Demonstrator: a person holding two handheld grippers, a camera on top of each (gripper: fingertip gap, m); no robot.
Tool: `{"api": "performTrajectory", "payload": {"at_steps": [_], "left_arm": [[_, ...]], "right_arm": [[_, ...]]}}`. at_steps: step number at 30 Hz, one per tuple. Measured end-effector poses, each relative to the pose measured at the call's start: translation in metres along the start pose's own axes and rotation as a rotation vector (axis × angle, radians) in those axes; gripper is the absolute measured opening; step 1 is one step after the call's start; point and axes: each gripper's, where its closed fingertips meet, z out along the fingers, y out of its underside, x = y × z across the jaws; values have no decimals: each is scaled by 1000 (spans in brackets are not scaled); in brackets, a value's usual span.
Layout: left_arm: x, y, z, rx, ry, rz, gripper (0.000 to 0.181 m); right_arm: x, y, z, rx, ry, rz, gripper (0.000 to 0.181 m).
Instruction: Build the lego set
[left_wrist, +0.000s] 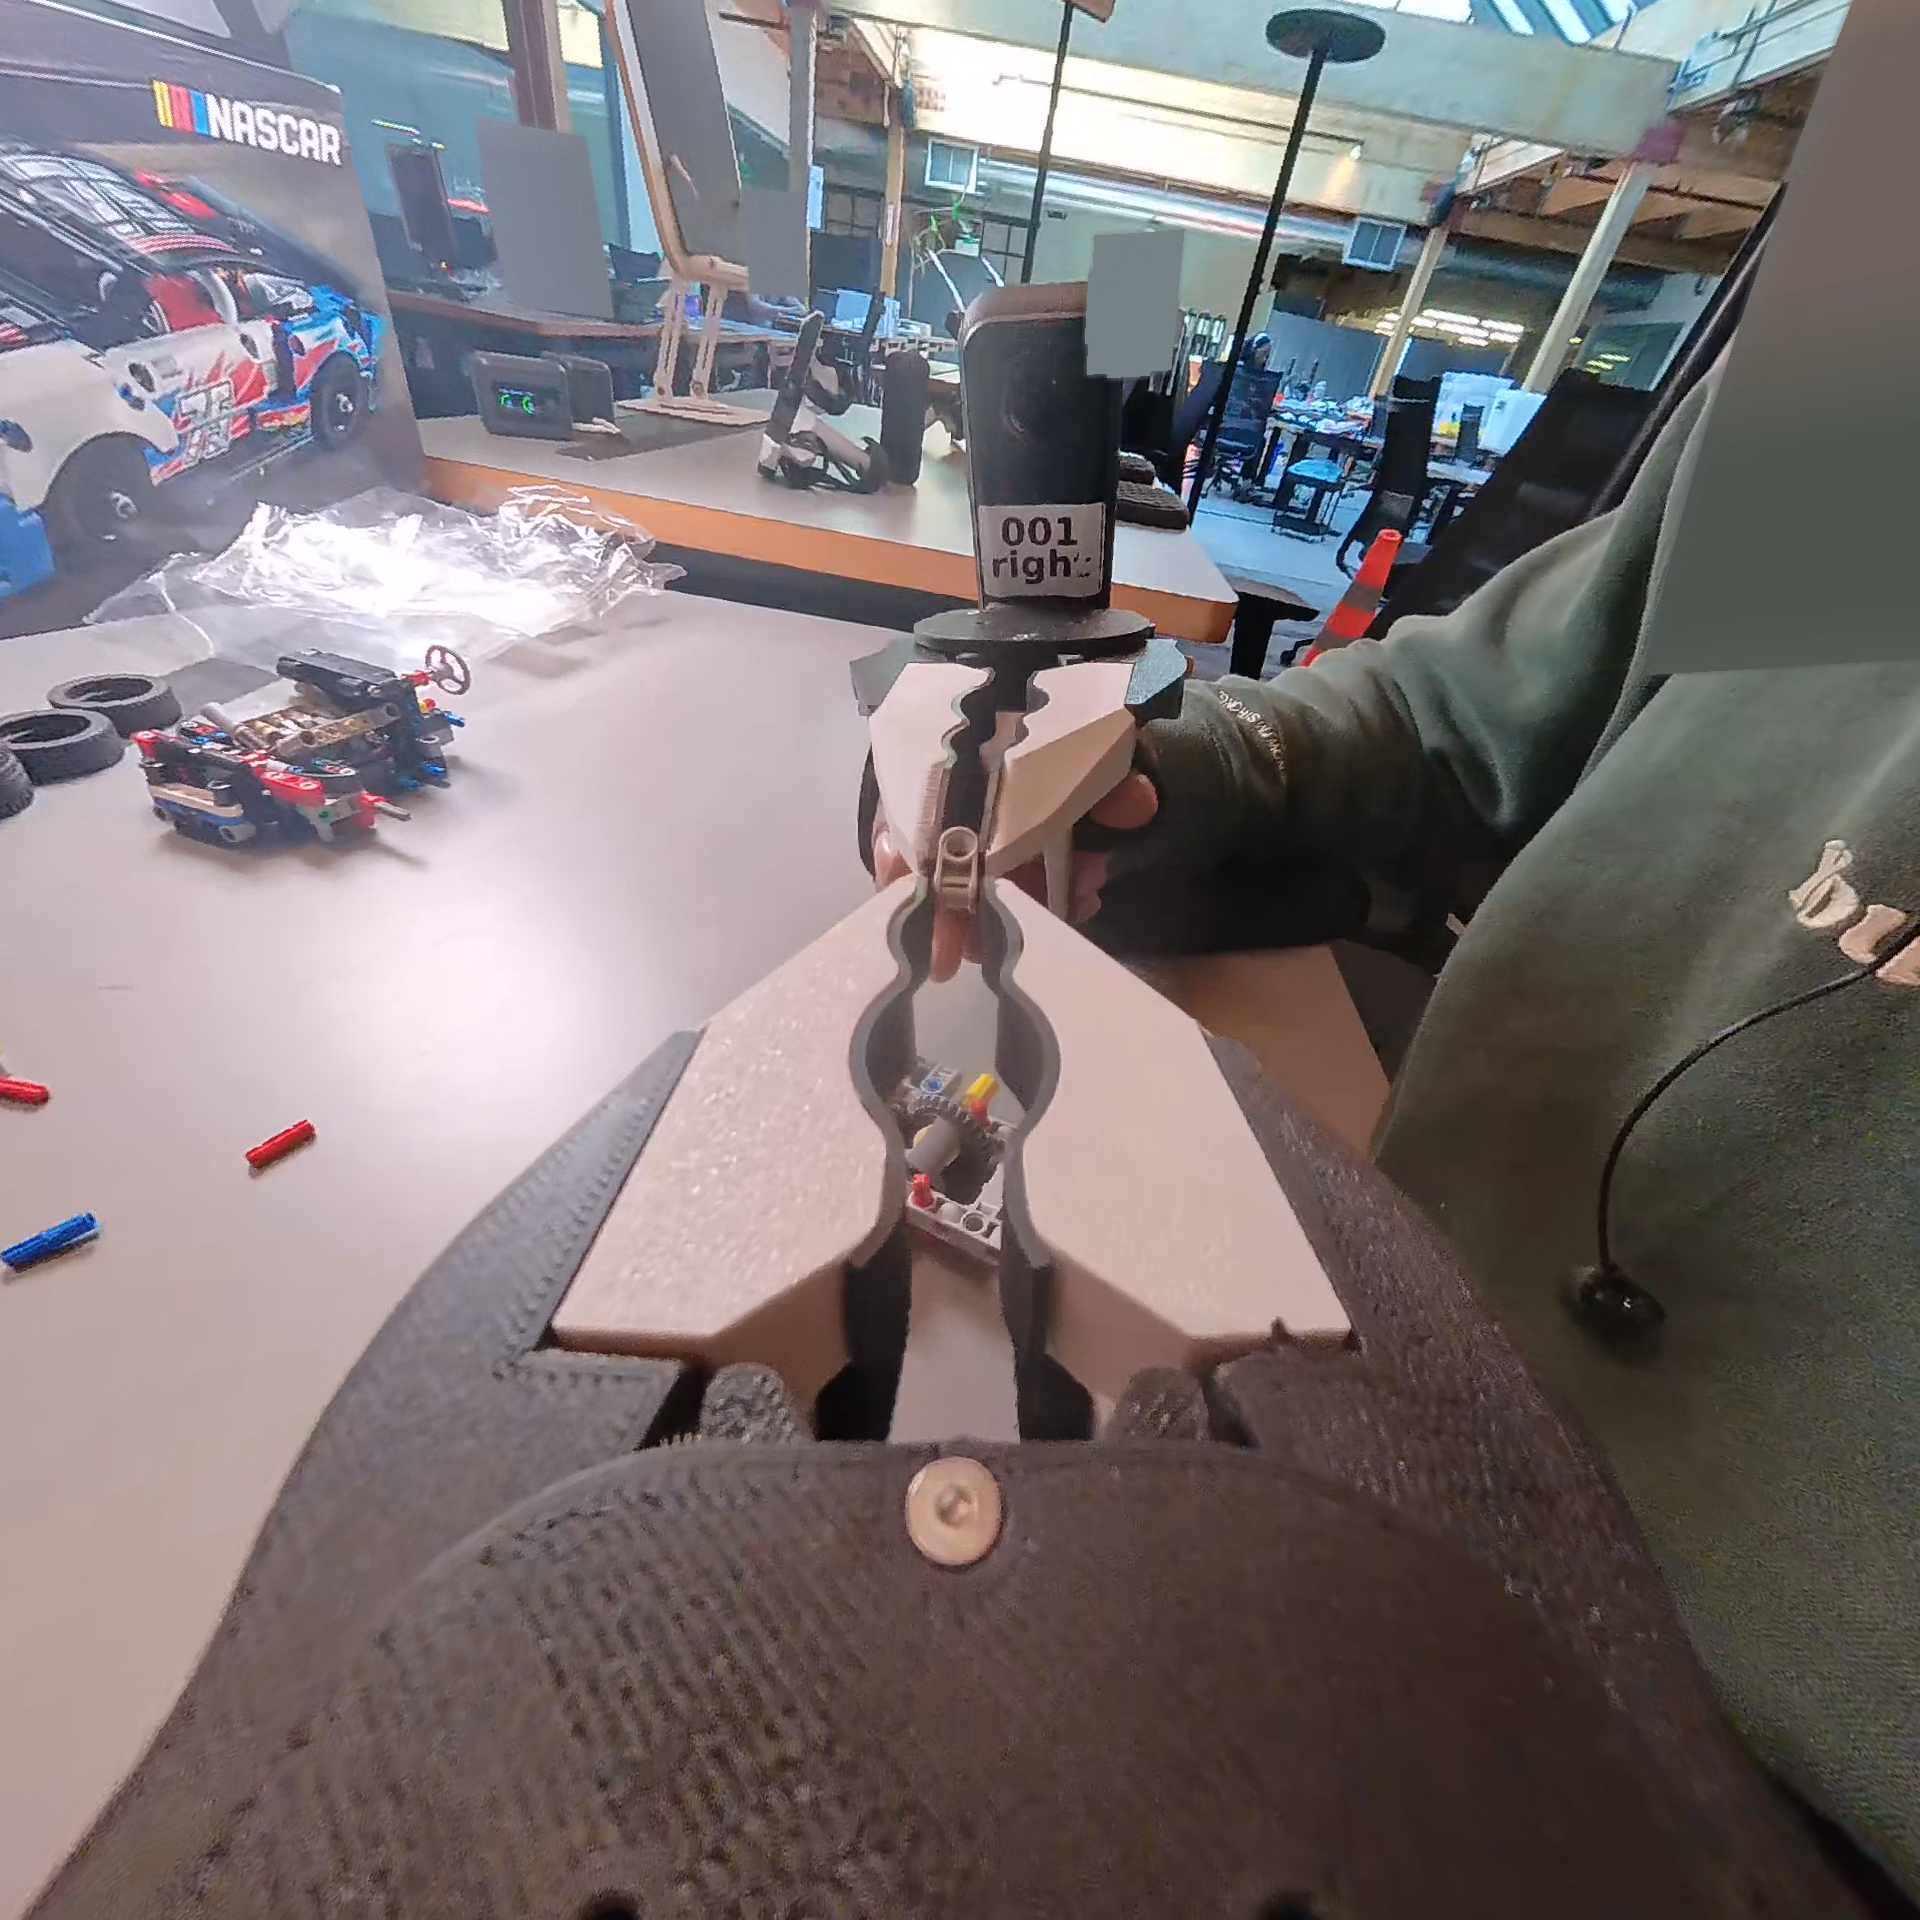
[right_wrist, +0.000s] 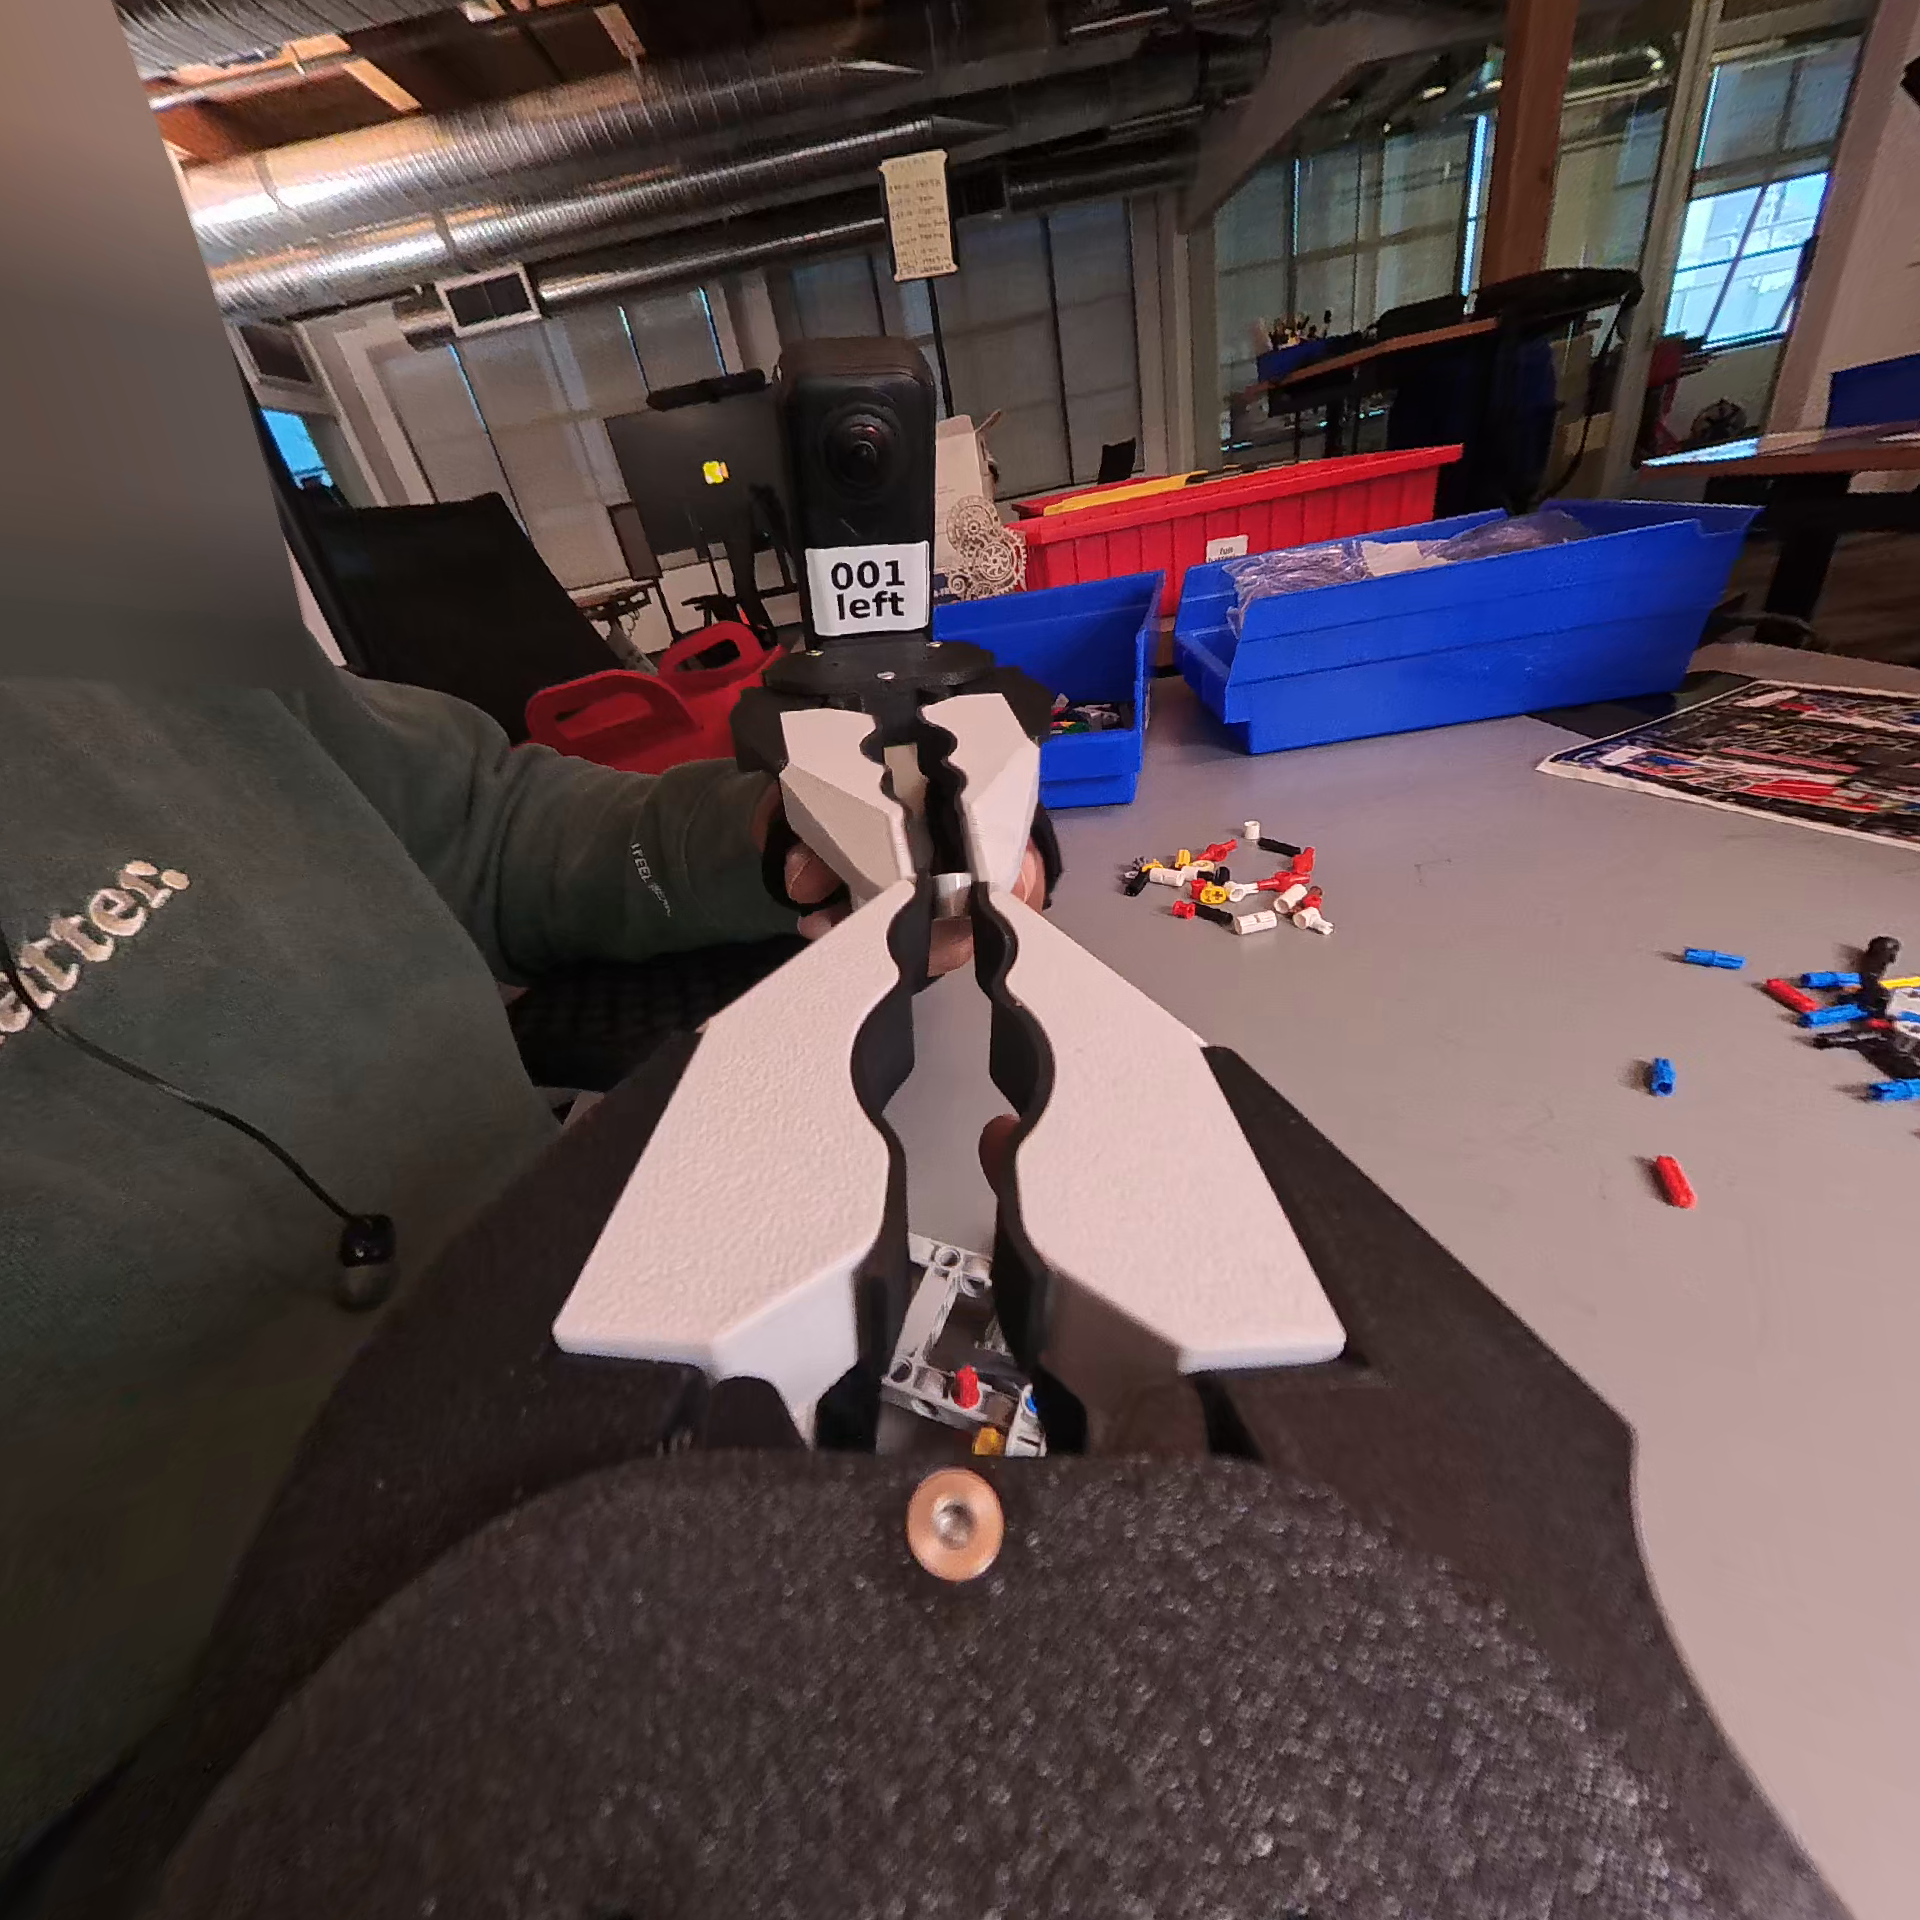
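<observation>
A small grey connector piece (left_wrist: 956, 864) sits pinched where the two grippers meet tip to tip, above the table. In the left wrist view it is nipped in the tips of the left gripper (left_wrist: 956, 904), whose jaws are drawn narrow, and the right gripper (left_wrist: 961, 805) also closes on it from the far side. In the right wrist view the same piece (right_wrist: 951, 894) shows only as a pale stub between the tips of the right gripper (right_wrist: 951, 920) and the left gripper (right_wrist: 940, 868); how much each one grips is hard to tell.

Under the grippers, seen through the gap between the fingers, lies a small grey frame with a gear (left_wrist: 951, 1164) and red and yellow pins, mostly hidden.

On the grey table (left_wrist: 520, 987), far left, stands a part-built car chassis (left_wrist: 301, 748) beside black tyres (left_wrist: 88, 722), one cut off at the edge. Crumpled clear plastic (left_wrist: 416, 561) and the set's box (left_wrist: 177, 312) lie behind. Loose red and blue pins (left_wrist: 278, 1143) lie nearer. In the right wrist view, a heap of small pieces (right_wrist: 1231, 883), blue bins (right_wrist: 1455, 623) and an instruction sheet (right_wrist: 1766, 758), cut off at the right.
</observation>
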Motion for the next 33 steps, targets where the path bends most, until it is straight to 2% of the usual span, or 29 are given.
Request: {"api": "performTrajectory", "payload": {"at_steps": [16, 33], "left_arm": [[11, 12, 1, -64, 81, 10, 6], [15, 10, 1, -37, 113, -12, 5]], "right_arm": [[-10, 14, -5, -133, -55, -130, 6], [-14, 16, -7, -143, -85, -122, 6]]}}
